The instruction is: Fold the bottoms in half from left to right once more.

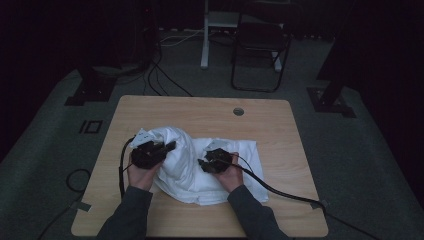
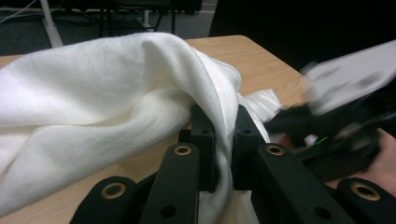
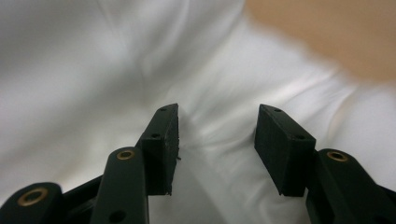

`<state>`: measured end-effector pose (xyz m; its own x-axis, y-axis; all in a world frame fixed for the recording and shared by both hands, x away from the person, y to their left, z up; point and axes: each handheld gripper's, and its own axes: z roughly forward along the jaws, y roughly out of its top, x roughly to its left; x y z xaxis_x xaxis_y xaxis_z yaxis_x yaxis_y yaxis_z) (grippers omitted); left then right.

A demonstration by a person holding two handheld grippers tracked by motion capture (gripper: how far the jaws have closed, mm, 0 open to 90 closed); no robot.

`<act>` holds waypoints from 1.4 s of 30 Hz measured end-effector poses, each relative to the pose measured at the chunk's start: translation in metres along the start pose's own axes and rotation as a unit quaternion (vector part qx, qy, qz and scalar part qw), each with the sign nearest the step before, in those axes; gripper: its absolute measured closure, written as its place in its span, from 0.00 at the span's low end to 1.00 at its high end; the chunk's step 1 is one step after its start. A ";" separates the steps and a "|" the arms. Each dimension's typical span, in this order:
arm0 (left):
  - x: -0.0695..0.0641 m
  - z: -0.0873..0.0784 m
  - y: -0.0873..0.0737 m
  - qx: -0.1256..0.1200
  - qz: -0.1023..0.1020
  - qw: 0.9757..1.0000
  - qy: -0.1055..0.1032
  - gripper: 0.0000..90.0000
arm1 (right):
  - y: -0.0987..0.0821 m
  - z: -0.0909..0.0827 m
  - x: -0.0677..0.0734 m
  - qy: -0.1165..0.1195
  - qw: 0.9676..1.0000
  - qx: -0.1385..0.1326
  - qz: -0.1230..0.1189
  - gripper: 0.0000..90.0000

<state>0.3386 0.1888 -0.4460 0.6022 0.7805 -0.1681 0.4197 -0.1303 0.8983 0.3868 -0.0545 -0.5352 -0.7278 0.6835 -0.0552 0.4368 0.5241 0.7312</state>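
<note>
Left tongs (image 2: 223, 140) clamped on a fold of the white cloth (image 1: 200, 165), lifted into a ridge above the worktop (image 1: 200, 112). Right tongs (image 3: 217, 140) apart, poised over the cloth, pads (image 3: 285, 149) pressing on nothing. Judged mid-fold: one edge raised, second grip not yet taken. Next called for: closing the right tongs on a neighbouring edge, then carrying both across. Looked soft, thick, fleecy, creased, rumpled in a heap at the near middle of the worktop.

One white cloth (image 1: 192, 160); two hand-held grippers: left hand-held gripper (image 1: 172, 146), right hand-held gripper (image 1: 202, 164).
</note>
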 end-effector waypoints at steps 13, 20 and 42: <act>-0.010 0.005 0.002 0.003 0.011 1.000 -0.006 0.93 | -0.060 -0.063 -0.028 -0.059 0.998 -0.014 0.018 0.49; -0.025 0.009 0.015 -0.001 0.025 0.999 -0.029 0.93 | -0.060 -0.031 -0.016 -0.025 0.999 0.007 0.027 0.55; -0.080 0.057 0.011 0.050 0.087 0.993 -0.057 0.93 | -0.070 -0.031 -0.038 -0.030 0.998 -0.007 0.059 0.52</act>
<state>0.3341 0.0904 -0.4460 0.7428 0.6665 -0.0638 0.3641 -0.3221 0.8739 0.3677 -0.1333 -0.5629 -0.6392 0.7690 -0.0085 0.5095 0.4318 0.7443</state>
